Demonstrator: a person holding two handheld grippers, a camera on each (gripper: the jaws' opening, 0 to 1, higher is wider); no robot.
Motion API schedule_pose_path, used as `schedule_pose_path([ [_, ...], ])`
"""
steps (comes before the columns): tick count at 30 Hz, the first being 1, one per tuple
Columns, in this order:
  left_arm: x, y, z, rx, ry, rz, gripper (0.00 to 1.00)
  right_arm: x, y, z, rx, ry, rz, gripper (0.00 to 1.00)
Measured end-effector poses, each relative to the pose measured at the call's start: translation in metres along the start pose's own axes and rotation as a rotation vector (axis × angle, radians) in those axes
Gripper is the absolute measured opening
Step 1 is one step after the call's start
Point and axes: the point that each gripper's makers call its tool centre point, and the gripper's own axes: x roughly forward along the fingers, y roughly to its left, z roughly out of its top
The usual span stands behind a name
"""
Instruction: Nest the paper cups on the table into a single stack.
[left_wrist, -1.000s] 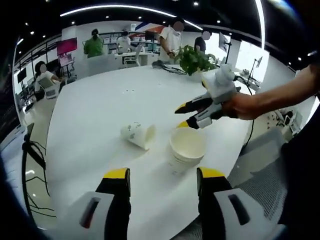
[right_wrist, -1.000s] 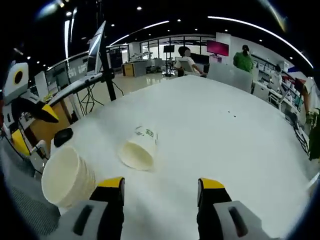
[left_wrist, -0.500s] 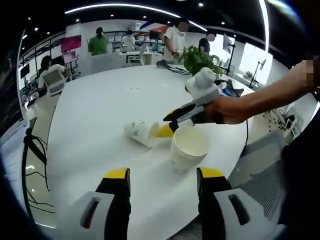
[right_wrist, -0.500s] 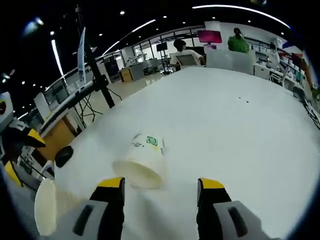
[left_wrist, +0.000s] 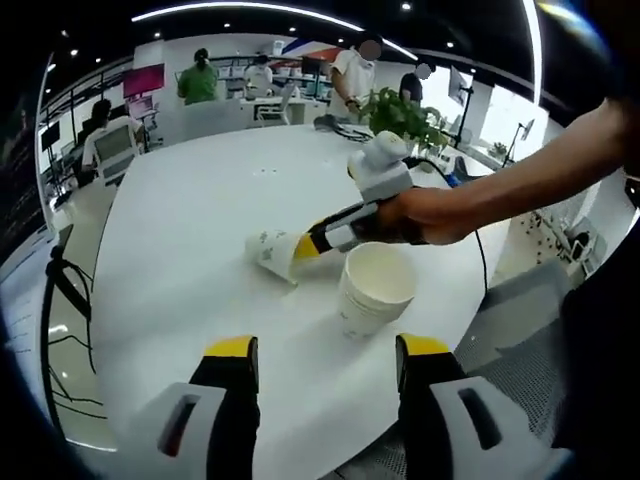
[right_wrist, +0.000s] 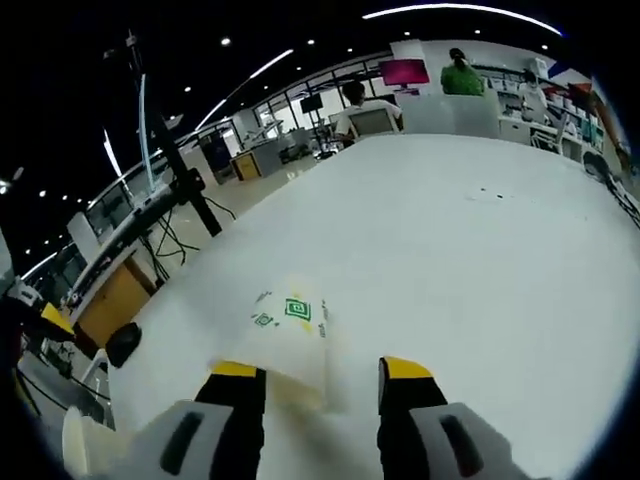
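Here the white desk (left_wrist: 180, 260) carries two paper-cup items. A single cup (left_wrist: 272, 252) lies on its side near the middle of the near half of the desk, rim turned toward the right tool. Just beside it, closer to the desk edge, an upright stack of cups (left_wrist: 372, 292) stands with its mouth up.

In the left gripper view the right tool (left_wrist: 305, 247), held in a person's hand (left_wrist: 425, 215), reaches in from the right; its yellow tips sit at the rim of the lying cup. In the right gripper view the same cup (right_wrist: 288, 335) lies between that tool's two yellow-tipped jaws, rim toward the camera, green print on its side. The jaws stand close on either side of the rim, but whether they are pressing it I cannot tell.

The left tool (left_wrist: 325, 358) hangs above the near desk edge, jaws spread wide with nothing between them, well apart from both the cup and the stack.

A potted plant (left_wrist: 402, 115) stands at the far right side of the desk. People stand and sit in the office beyond it.
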Motion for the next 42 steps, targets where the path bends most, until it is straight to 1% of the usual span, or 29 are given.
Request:
schedule_pose_path([
  [2, 0.002, 0.004, -0.003, -0.007, -0.002, 0.001, 0.54, 0.000, -0.001, 0.002, 0.001, -0.007, -0.011, 0.37],
  [4, 0.001, 0.002, -0.001, -0.010, -0.003, 0.001, 0.54, 0.000, 0.000, 0.004, 0.006, -0.017, -0.014, 0.30],
  [7, 0.000, 0.004, -0.003, -0.018, -0.002, 0.003, 0.53, 0.001, -0.003, 0.008, 0.006, -0.036, -0.035, 0.10],
  [8, -0.001, 0.005, -0.004, -0.020, -0.001, 0.004, 0.53, 0.001, -0.004, 0.009, 0.003, -0.042, -0.041, 0.01],
  [10, -0.002, 0.005, -0.006, -0.024, 0.002, 0.005, 0.53, 0.002, -0.004, 0.010, 0.005, -0.052, -0.047, 0.00],
  [13, -0.003, 0.008, -0.008, -0.029, 0.005, 0.009, 0.53, 0.001, -0.002, 0.013, 0.003, -0.051, -0.044, 0.00],
  [16, -0.002, 0.009, -0.009, -0.032, 0.004, 0.010, 0.53, -0.002, -0.005, 0.016, -0.002, -0.049, -0.043, 0.00],
  [20, -0.001, 0.012, -0.009, -0.034, 0.003, 0.014, 0.53, -0.013, -0.005, 0.019, -0.029, -0.036, -0.037, 0.00],
  [21, -0.001, 0.012, -0.009, -0.035, 0.001, 0.014, 0.53, -0.015, -0.007, 0.019, -0.035, -0.030, -0.040, 0.00],
  [23, -0.001, 0.013, -0.008, -0.032, -0.001, 0.013, 0.53, -0.021, -0.016, 0.016, -0.055, -0.003, -0.062, 0.00],
  [24, -0.001, 0.013, -0.008, -0.032, -0.001, 0.013, 0.53, -0.023, -0.015, 0.016, -0.060, 0.001, -0.065, 0.00],
  [29, 0.002, 0.011, -0.009, -0.009, 0.005, 0.008, 0.53, -0.048, -0.021, 0.026, -0.092, -0.002, -0.083, 0.00],
  [31, 0.003, 0.012, -0.010, -0.005, 0.005, 0.003, 0.53, -0.047, -0.024, 0.027, -0.111, 0.002, -0.085, 0.00],
  [33, 0.004, 0.011, -0.008, 0.002, 0.004, -0.001, 0.53, -0.057, -0.022, 0.032, -0.127, 0.011, -0.078, 0.00],
  [34, 0.004, 0.010, -0.008, 0.004, 0.003, -0.004, 0.53, -0.055, -0.025, 0.030, -0.134, 0.014, -0.074, 0.00],
  [36, 0.004, 0.005, -0.003, 0.013, 0.000, -0.008, 0.53, -0.059, -0.029, 0.029, -0.150, 0.023, -0.072, 0.00],
  [39, 0.008, 0.008, -0.004, 0.024, 0.000, -0.014, 0.53, -0.070, -0.031, 0.032, -0.154, 0.022, -0.073, 0.00],
  [40, 0.008, 0.008, -0.004, 0.027, 0.000, -0.015, 0.53, -0.068, -0.034, 0.033, -0.157, 0.023, -0.075, 0.00],
  [42, 0.009, 0.007, -0.002, 0.028, -0.005, -0.016, 0.53, -0.074, -0.036, 0.034, -0.159, 0.026, -0.076, 0.00],
])
